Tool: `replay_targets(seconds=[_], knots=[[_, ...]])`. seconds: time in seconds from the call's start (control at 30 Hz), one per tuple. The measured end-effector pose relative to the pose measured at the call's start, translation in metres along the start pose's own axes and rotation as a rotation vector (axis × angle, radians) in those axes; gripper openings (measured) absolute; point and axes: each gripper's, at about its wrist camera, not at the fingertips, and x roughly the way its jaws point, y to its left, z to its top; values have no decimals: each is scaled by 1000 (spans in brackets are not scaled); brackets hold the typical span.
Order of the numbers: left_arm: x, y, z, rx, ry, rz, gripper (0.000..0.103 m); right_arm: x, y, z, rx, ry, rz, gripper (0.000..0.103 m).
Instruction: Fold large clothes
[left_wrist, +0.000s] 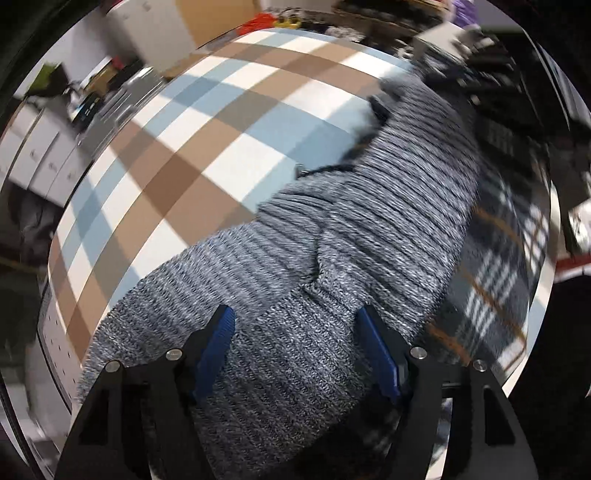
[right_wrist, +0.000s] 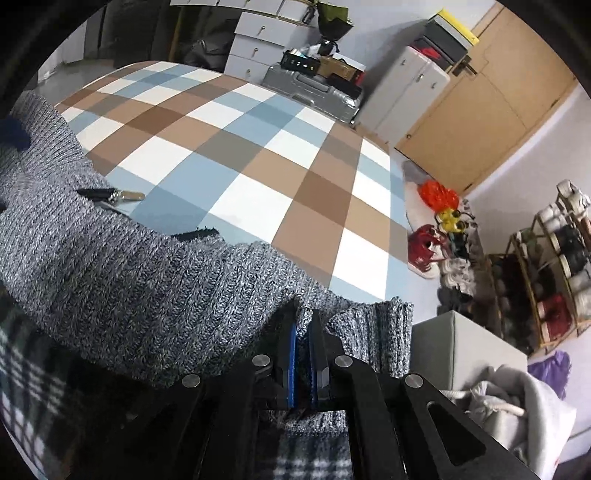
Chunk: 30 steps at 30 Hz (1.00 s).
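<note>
A grey-blue marled knit sweater (left_wrist: 332, 251) lies across the near side of a checked table (left_wrist: 177, 147) of brown, blue and white squares. My left gripper (left_wrist: 297, 325) is open, its blue pads spread wide over the knit. In the right wrist view the sweater (right_wrist: 147, 280) stretches from the left toward my right gripper (right_wrist: 303, 325), which is shut on a fold of the knit near a ribbed edge (right_wrist: 391, 328). A dark zipper pull (right_wrist: 110, 194) lies on the table at the sweater's edge.
A dark plaid cloth (left_wrist: 491, 295) lies under the sweater at the right. Beyond the table (right_wrist: 258, 155) stand a silver suitcase (right_wrist: 314, 92), white drawers (right_wrist: 258, 37), a shoe rack (right_wrist: 546, 273), a grey box (right_wrist: 465, 354) and toys on the floor (right_wrist: 439, 206).
</note>
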Motion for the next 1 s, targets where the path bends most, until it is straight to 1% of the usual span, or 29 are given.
replay_targets(seconds=[0.03,0.1,0.13,0.17,0.23,0.27,0.3,0.33,0.37,0.4,0.47,0.53,0.6,0.67,0.7,0.73,0.77,0.83,0.87,0.9,0.93,1.0], knots=[[1,-1,0,4,2,-6,63,-1,-1,0,1,0,2,4],[1,1,1,-4,11,-41,46,-4,-2,0,6,0,9,4],[-2,2,1,3,13,-50,41,-4,-2,0,5,0,11,4],[-3,1,2,8,17,-44,33,-5,-2,-1,0,0,8,4],[-8,-6,1,15,24,7,31,-5,-1,-2,-6,-2,8,4],[-10,-12,-2,36,18,33,29,-6,-1,-3,-8,-4,6,5],[-11,-19,-4,64,17,55,23,-7,0,-4,-12,-7,4,5],[-10,-24,-7,83,19,71,19,-7,0,-4,-15,-9,4,5],[-8,-26,-9,90,26,66,10,-7,1,-5,-17,-10,4,5],[-8,-29,-10,95,20,66,6,-7,1,-5,-16,-11,5,5],[-9,-27,-11,79,13,60,3,-6,0,-5,-3,-12,7,5],[-9,-17,-9,15,7,52,1,-7,-1,-4,12,-13,9,5],[-12,-10,-9,-28,-2,74,0,-9,-1,-4,18,-23,7,5],[-19,-5,-8,-43,-33,116,0,-13,-2,-5,22,-37,2,5],[-21,-1,-7,-56,-36,116,0,-15,-5,-4,33,-47,0,4],[-25,2,-6,-64,-56,135,0,-18,-7,-5,45,-57,-4,4],[-26,3,-5,-62,-54,137,0,-22,-11,-4,55,-77,-20,4],[-26,6,-3,-55,-75,196,0,-28,-16,-2,68,-108,-44,3],[-22,8,-1,-60,-62,193,0,-29,-20,-1,84,-113,-43,3],[-20,11,0,-73,-73,200,0,-29,-23,1,97,-116,-47,3],[-15,14,1,-89,-67,198,0,-26,-24,3,102,-109,-46,3],[-7,20,2,-112,-61,202,0,-16,-24,6,108,-87,-72,3]])
